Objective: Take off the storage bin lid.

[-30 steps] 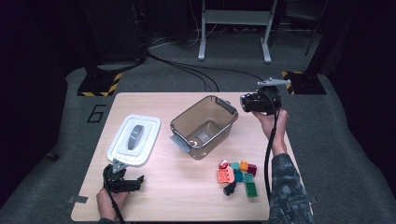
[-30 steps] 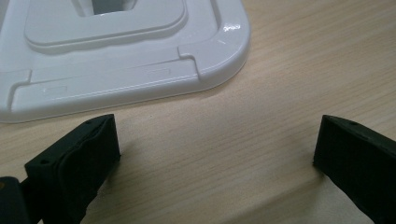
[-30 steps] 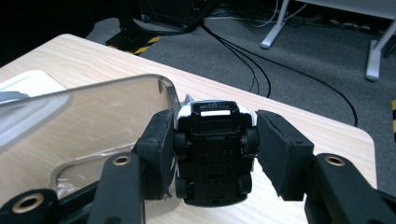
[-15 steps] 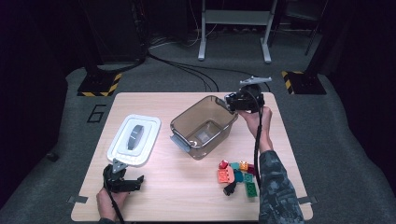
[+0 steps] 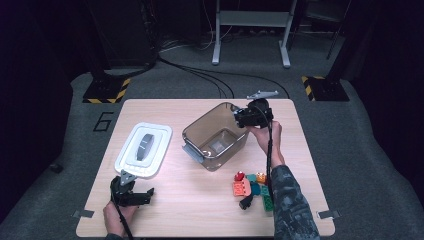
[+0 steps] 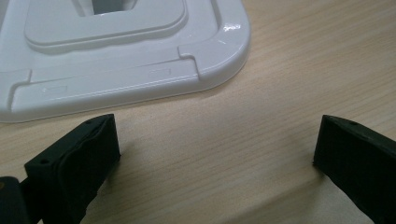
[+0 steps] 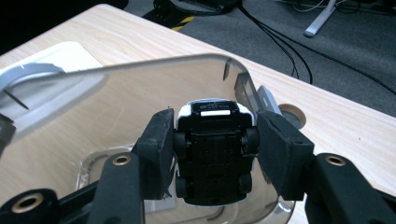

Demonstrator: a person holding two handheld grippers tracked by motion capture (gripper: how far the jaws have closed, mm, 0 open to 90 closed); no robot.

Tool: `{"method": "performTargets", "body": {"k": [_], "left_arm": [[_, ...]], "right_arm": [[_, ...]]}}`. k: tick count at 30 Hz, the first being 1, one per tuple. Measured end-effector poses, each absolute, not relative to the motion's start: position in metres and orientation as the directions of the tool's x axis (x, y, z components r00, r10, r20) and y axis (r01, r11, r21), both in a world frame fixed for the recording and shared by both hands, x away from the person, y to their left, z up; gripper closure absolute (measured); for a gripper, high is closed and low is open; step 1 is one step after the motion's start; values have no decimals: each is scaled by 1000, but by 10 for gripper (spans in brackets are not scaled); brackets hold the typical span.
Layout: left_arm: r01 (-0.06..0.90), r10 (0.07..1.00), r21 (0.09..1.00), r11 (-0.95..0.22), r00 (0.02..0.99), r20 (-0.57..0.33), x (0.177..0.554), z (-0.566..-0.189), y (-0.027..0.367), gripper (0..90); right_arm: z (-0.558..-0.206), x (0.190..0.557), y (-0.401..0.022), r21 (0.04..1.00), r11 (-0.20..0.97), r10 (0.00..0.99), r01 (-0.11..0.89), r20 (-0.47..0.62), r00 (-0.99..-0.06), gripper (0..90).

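Observation:
My right gripper is shut on a small black and white toy car, underside facing the camera, held over the right rim of the clear plastic bin. The toy car looks tiny and dark in the high view. Down at the table's front left my left gripper rests open on the wood with nothing between its fingers, just below the white lid.
Several coloured toy blocks lie front right of the bin, beside the person's right forearm. A round cable hole sits in the table beyond the bin. Cables and stand legs cross the floor behind the table.
My right gripper has moved left and down with the toy car, from beyond the bin's right side to over its rim. The left gripper has stayed put.

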State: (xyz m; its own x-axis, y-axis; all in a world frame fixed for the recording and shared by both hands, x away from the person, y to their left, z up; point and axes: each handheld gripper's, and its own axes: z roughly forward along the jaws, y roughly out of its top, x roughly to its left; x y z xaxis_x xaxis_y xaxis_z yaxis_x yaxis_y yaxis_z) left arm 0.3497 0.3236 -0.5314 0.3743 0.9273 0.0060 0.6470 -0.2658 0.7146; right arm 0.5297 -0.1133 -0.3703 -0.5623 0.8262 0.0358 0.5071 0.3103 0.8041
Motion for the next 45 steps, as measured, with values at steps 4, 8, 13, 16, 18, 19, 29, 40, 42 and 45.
{"method": "performTargets", "body": {"k": [4, 8, 13, 16, 18, 19, 29, 40, 42, 45], "left_arm": [[648, 928, 714, -265, 373, 6, 350, -531, 324, 0], [647, 930, 717, -259, 368, 4, 350, -532, 323, 0], [647, 930, 717, -259, 368, 4, 350, -532, 323, 0], [646, 930, 719, -257, 367, 4, 350, -532, 323, 0], [647, 930, 717, -259, 368, 4, 350, -532, 323, 0], [647, 930, 717, -258, 367, 3, 350, -532, 323, 0], [645, 931, 720, -256, 365, 5, 350, -532, 323, 0], [647, 930, 717, -258, 367, 4, 350, -532, 323, 0], [645, 931, 720, -255, 364, 3, 350, -532, 323, 1], [643, 931, 722, -255, 364, 5, 350, -532, 323, 0]], "right_arm": [[-375, 527, -116, 798, 323, 824, 510, 29, -567, 482], [-379, 525, -118, 794, 322, 824, 516, 33, -565, 481], [-383, 522, -121, 794, 326, 825, 512, 26, -565, 480], [-387, 521, -122, 785, 337, 827, 519, 18, -562, 480], [-389, 521, -123, 781, 344, 827, 521, 11, -563, 479], [-390, 520, -123, 780, 345, 827, 522, 11, -562, 479], [-398, 521, -123, 759, 371, 823, 535, -2, -568, 476], [-396, 519, -119, 749, 398, 821, 531, -33, -569, 414], [-394, 518, -121, 753, 395, 821, 526, -32, -571, 381], [-389, 513, -126, 767, 373, 824, 521, -17, -566, 309]]}}
